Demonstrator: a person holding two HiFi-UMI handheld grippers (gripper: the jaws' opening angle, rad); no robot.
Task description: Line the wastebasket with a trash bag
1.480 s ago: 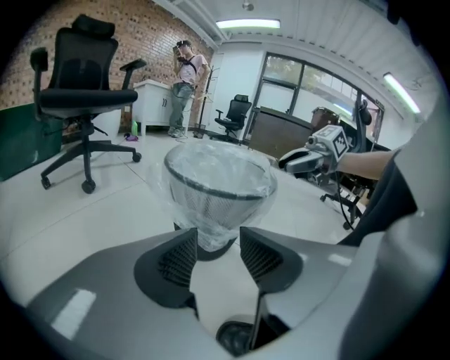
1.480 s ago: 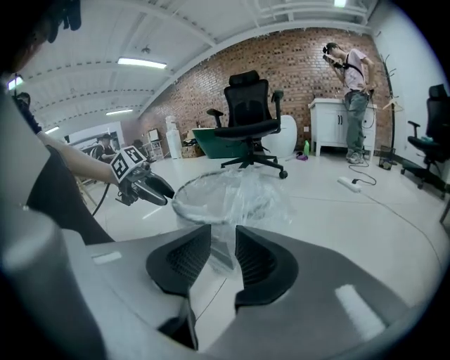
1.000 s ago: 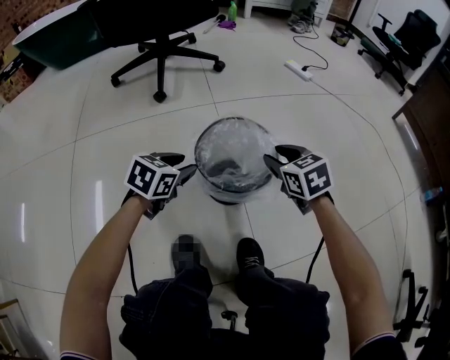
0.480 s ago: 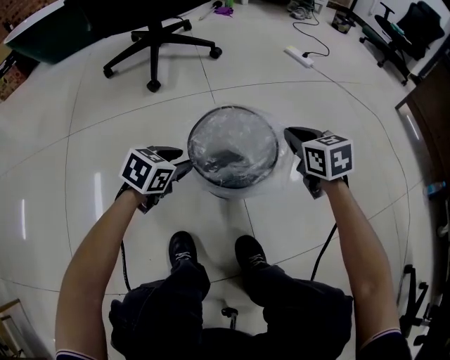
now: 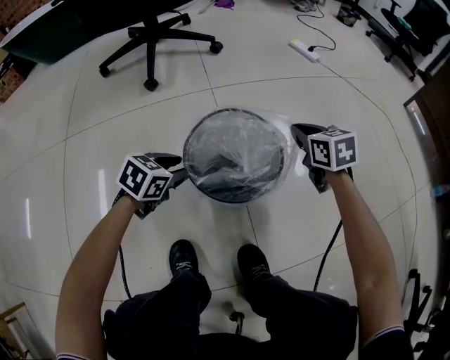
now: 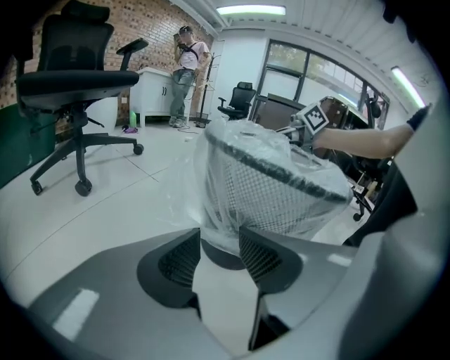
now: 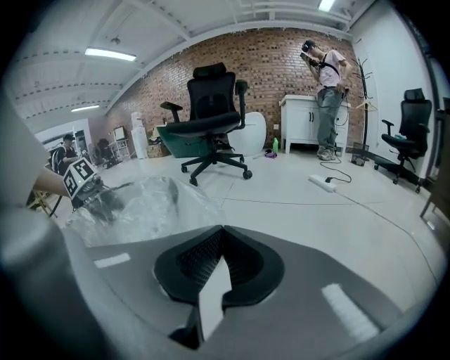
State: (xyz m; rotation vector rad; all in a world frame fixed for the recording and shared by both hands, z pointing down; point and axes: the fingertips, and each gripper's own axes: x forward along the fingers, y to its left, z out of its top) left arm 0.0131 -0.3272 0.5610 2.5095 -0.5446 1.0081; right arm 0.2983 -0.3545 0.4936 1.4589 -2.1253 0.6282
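One basket [image 5: 187, 144] stands on the glossy white tiled floor [image 5: 84, 140], just ahead of two black shoes [image 5: 184, 256]. It is round, of black wire mesh with a solid dark rim. One bag [image 5: 242, 144], clear and crinkled, is draped over it: the film sags into the hollow, wraps the rim and hangs down the outside as a loose skirt.

Two grippers flank the basket, each grey with a marker cube, each on a bare forearm reaching forward and down. The left gripper [image 5: 181, 172] sits at the basket's left wall. Its fingers [image 6: 176, 264] stand apart, and the bag's skirt and the basket's base show in the gap at their tips — whether the film touches them I cannot tell. The right gripper [image 5: 298, 133] is at the rim's right side. Its fingers [image 7: 204, 264] are pressed together on the bag's edge, and the film stretches from the rim toward them in a peak.

Beyond the basket there is one black wheeled chair [image 5: 151, 39] to the left and another [image 5: 397, 21] far right — and one white power strip [image 5: 304, 50] lies between them on the floor
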